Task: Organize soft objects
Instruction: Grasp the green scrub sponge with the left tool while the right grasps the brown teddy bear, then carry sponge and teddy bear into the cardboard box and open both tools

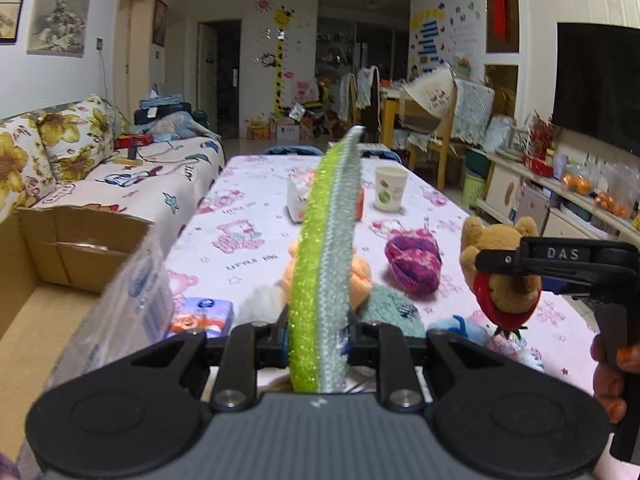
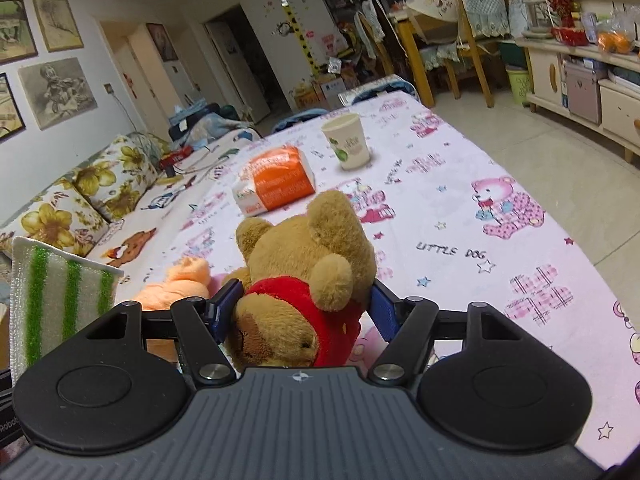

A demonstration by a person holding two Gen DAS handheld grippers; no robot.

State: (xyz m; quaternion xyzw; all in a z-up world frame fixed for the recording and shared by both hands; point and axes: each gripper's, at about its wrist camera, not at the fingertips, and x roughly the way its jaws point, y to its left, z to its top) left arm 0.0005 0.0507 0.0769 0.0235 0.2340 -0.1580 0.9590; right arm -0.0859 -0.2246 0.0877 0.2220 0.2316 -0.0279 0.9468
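At the far left an open cardboard box sits beside the table, likely the place the soft things are bound for. The left gripper is pressed together on a green-striped cleaning pad, pinched at one end so it stands edge-on above the table. Below it an orange plush, a teal plush and a purple knit hat lie unsorted on the cloth. To the right, the right gripper squeezes the brown bear around its red-shirted middle (head nearest the camera), clear of the table for carrying
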